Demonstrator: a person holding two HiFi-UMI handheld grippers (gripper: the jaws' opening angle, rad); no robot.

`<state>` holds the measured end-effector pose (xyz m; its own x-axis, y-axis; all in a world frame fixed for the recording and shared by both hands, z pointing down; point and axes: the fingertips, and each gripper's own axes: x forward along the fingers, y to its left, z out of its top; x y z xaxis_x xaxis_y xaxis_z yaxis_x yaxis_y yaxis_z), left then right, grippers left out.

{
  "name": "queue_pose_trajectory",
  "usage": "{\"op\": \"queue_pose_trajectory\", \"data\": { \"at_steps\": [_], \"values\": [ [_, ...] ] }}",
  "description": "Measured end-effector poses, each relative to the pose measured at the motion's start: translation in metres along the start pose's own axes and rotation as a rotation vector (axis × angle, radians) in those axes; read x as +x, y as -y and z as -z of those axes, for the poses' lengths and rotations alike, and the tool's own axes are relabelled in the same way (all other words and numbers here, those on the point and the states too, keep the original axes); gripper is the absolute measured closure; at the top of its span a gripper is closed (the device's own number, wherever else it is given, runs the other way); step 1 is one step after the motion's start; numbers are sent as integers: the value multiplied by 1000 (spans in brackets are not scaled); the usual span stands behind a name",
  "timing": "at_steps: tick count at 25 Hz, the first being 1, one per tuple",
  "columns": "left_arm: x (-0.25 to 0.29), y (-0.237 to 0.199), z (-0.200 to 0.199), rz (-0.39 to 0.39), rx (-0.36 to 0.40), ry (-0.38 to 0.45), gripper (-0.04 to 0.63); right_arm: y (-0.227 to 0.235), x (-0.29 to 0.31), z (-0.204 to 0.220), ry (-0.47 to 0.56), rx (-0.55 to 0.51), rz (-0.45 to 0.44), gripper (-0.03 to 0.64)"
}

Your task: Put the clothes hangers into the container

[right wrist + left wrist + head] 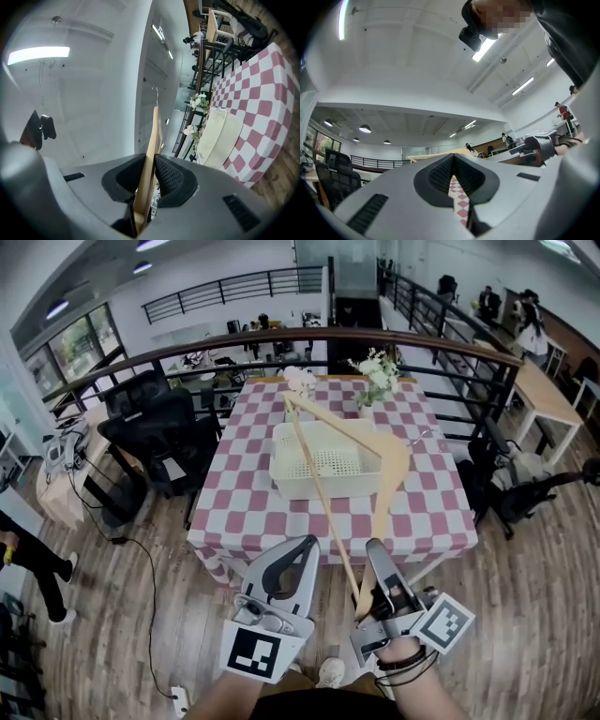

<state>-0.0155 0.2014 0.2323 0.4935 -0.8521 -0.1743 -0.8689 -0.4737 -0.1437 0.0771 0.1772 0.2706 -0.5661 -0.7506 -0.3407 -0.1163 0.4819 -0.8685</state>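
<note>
Wooden hanger (392,479) pinched at one end by rt gripper (149,161), lower centre, slanting up over white basket (302,488) mid-frame on checked table (246,512); only perforated floor shows inside. Lt gripper (298,549), lower left: jaws pressed together, empty.

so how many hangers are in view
1: the hanger, clamped in the right gripper, held up toward the basket. None shows inside the basket.
</note>
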Motion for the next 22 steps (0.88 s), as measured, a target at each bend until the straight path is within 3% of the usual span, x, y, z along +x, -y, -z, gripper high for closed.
{"op": "queue_pose_trajectory", "data": {
  "at_steps": [22],
  "values": [
    [2, 14, -8, -44, 31, 3, 588, 3, -20, -14, -17, 34, -13, 543]
  ]
}}
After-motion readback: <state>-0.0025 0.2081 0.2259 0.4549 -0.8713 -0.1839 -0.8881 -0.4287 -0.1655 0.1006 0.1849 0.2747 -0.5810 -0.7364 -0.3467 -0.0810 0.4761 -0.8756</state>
